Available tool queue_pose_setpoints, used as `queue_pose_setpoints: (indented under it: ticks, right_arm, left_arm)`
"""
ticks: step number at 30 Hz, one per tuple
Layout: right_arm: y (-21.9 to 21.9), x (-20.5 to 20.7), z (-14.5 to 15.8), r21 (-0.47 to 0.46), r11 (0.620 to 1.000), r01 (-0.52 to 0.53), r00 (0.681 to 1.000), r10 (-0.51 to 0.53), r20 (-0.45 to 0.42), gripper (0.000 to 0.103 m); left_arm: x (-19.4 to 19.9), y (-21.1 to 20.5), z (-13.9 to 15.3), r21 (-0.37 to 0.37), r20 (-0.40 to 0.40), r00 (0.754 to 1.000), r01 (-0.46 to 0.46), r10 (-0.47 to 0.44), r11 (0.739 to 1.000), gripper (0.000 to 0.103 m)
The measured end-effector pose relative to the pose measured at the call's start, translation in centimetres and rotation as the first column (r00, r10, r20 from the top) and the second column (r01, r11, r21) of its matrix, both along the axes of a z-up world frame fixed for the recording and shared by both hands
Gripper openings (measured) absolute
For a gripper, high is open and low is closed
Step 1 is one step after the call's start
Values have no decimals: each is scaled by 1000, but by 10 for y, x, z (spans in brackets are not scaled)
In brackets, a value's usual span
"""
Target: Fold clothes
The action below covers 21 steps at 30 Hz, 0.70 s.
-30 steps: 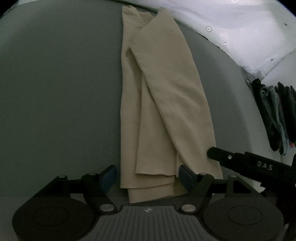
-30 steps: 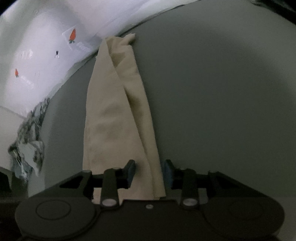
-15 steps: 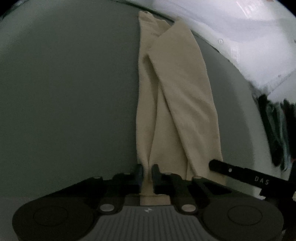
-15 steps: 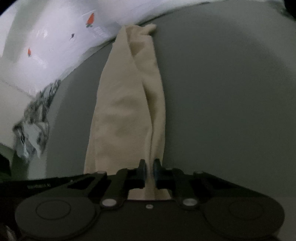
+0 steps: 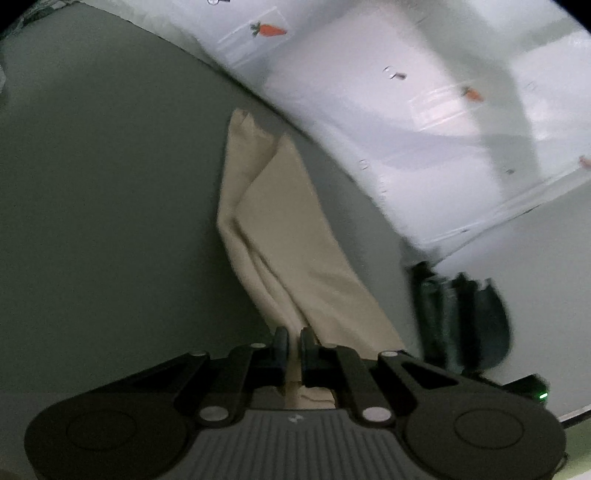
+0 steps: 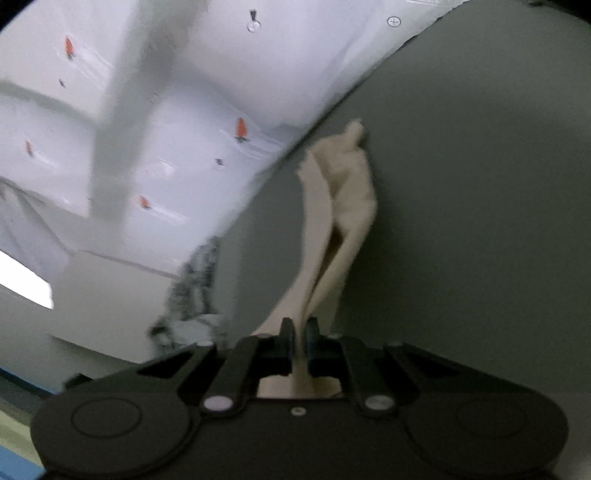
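Note:
A long beige garment (image 5: 284,236), folded lengthwise into a narrow strip, stretches away from me over the grey table (image 5: 103,206). My left gripper (image 5: 294,341) is shut on its near end and holds that end lifted. In the right wrist view the same beige garment (image 6: 343,206) hangs in a raised, twisted strip, its far end resting on the grey table (image 6: 480,221). My right gripper (image 6: 300,334) is shut on the near end beside the left one.
A pile of dark clothes (image 5: 461,317) lies at the table's right edge in the left wrist view. A patterned grey garment (image 6: 192,295) hangs at the table's left edge in the right wrist view. A white wall with carrot stickers (image 5: 269,29) stands behind the table.
Both grippers closed on the garment's near end, then lifted it and tilted up, so the strip rises off the table and more wall shows.

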State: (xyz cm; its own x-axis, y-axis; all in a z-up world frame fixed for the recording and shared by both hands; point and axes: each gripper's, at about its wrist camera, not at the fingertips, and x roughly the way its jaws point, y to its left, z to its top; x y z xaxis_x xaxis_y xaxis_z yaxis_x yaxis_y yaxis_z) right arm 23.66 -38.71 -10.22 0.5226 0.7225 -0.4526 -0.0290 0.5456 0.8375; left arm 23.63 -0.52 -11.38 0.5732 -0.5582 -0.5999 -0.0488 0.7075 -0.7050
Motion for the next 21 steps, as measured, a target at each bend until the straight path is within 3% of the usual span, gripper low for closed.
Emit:
queue_pose_setpoints:
  ticks: [2,4,7,10,15,21]
  right_arm:
    - [-8,-16,17,66,998,3,1000,-4,18,7]
    - [-13,-26,25,121,992,20,999,-24,31,7]
    - [-13,-22,18,167,985,54,999,-53,-8,7]
    - [-10,-9,9,204,976,79,996,-71,-47,7]
    - [-12,10,13,237,966,101,995,-100,-17,7]
    - [-24,42,8,311,937,161,987,-155,-44,7]
  left_arm:
    - [-18,0,23,-28,56,998,1,0,1000,6]
    - [-30,-2,36,-11,109,994,-4,5,1000,6]
    - [-30,-4,35,9,122,992,-39,38,999,6]
    - [-17,-9,28,-13,113,991,-71,72,997,6]
    - [-1,-8,41,-19,182,980,-84,86,996,6]
    - [31,-13,52,-12,214,972,-92,93,996,6]
